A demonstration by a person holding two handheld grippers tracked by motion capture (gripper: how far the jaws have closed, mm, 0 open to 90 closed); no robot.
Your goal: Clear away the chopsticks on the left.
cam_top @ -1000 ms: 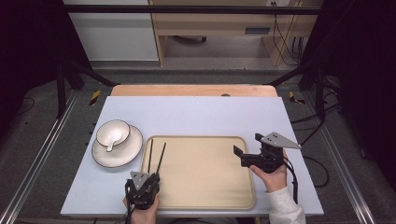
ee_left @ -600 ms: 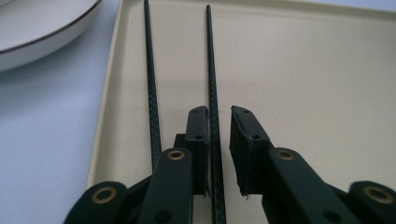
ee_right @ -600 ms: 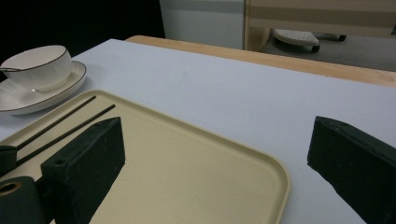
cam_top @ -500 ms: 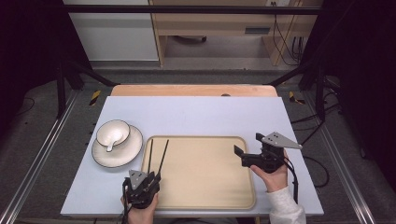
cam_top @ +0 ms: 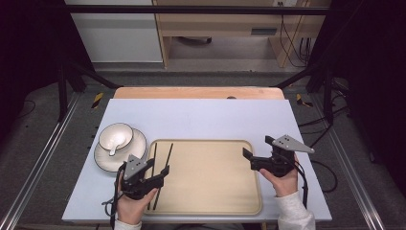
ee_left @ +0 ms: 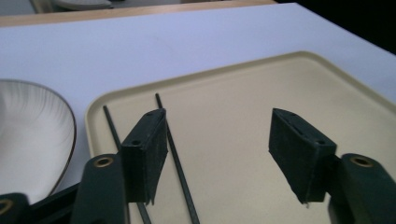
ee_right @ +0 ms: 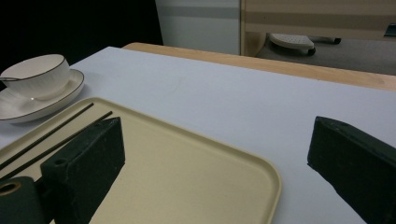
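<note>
Black chopsticks (cam_top: 160,165), two of them, lay side by side along the left edge of the one beige tray (cam_top: 210,177), low in the middle of the high view.

Two grippers were in play: the left gripper (cam_top: 155,172), lower left of that frame, had just been opening its jaws, which stood spread over the pair with nothing pinched, one chopstick running between them in the left gripper view; the right gripper (cam_top: 248,154), at the tray's right rim, was spread too and empty. One bowl (cam_top: 116,135) with one spoon (cam_top: 114,147) sat on one saucer (cam_top: 106,160), just left of the tray on the pale table (cam_top: 201,120).
</note>
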